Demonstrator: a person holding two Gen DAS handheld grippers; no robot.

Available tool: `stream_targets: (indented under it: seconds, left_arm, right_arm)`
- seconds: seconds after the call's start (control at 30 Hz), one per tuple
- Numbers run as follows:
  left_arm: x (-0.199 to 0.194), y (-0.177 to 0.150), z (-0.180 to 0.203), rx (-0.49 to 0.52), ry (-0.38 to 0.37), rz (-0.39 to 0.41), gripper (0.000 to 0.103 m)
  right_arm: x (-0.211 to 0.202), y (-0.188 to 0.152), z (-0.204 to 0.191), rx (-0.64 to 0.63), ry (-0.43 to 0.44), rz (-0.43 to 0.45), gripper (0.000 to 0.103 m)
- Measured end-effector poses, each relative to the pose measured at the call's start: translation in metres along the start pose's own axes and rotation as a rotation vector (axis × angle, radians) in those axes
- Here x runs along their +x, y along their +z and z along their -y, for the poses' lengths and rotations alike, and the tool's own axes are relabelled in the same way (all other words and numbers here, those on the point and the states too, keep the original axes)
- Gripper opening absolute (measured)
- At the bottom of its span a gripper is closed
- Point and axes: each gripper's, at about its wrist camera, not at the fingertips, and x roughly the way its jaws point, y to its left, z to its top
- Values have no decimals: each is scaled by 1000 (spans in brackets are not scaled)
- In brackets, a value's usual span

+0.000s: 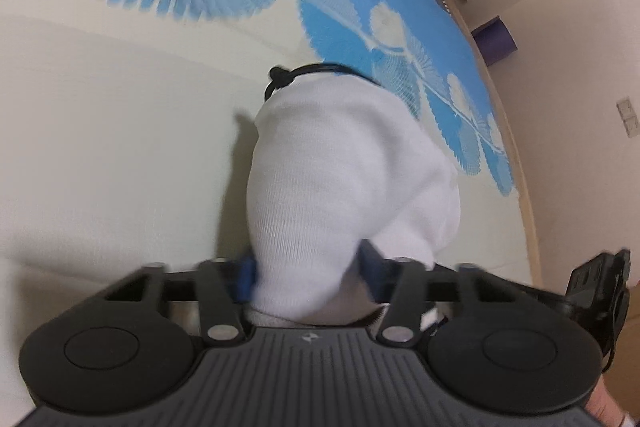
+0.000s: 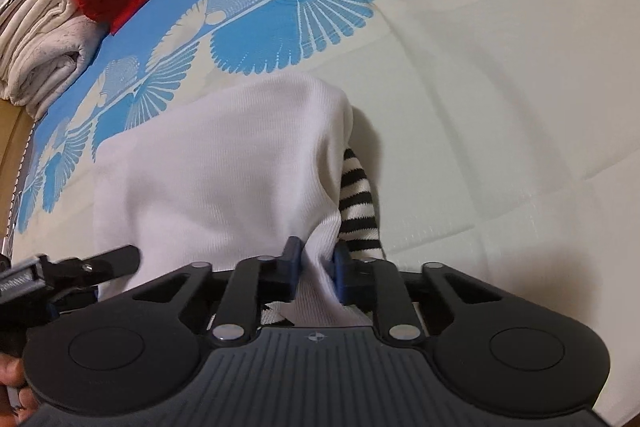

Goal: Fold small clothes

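White garment (image 2: 216, 179) (no readable writing) pinched by both grippers.

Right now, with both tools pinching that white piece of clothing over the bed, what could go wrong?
1. The right tool pinches only a narrow bunch of the white garment; it might slip free mid-fold.
2. The left tool holds a thick wad, so the fold may land lumpy.
3. The black-and-white striped part dangles beneath and could end up crumpled under the fold on the bed cover.
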Motion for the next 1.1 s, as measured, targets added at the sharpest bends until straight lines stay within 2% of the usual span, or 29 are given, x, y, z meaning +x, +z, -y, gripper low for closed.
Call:
stream_targets:
  seconds: [0.13, 0.27, 0.37, 0.43, 0.5, 0.6, 0.67, 0.77, 0.83, 0.87, 0.97, 1.1]
  left_arm:
    - [-40, 19, 23, 135, 33, 106, 45]
    - [-71, 43, 13, 186, 109, 198, 45]
    - [-86, 59, -8, 176, 205, 246, 54]
    - [-95, 66, -21, 152, 286, 272, 67]
    - [-110, 68, -29, 146, 323, 292, 71]
    - [-122, 64, -26, 171, 266, 252, 71]
    - [-126, 58, -22, 218, 251, 223, 71]
    - [-110, 44, -18, 311, 321, 159, 71]
    - [-87, 34, -26, 322, 416, 67, 71]
    - [-80, 30, -30, 318, 435, 41, 72]
    - [-86, 21, -33, 271, 419, 55, 71]
    - [-105, 12, -19, 349, 416, 94, 71]
  right_arm:
    - [-2, 10, -12, 19, 52, 61, 8]
    - [8, 26, -51, -4, 133, 132, 7]
    - [22, 35, -85, -27, 165, 161, 7]
    - [32, 38, -104, -43, 157, 162, 7]
    - [43, 40, -120, -70, 127, 147, 7]
    - [55, 44, -135, -96, 97, 131, 7]
    - [61, 44, -140, -106, 43, 132, 7]
    - [67, 41, -140, -84, -5, 122, 7]
    - [68, 37, -144, -105, -34, 125, 7]
    - [68, 35, -145, -105, -43, 126, 8]
    - [61, 31, -147, -101, -80, 141, 11]
    - [37, 29, -148, -91, -93, 225, 16]
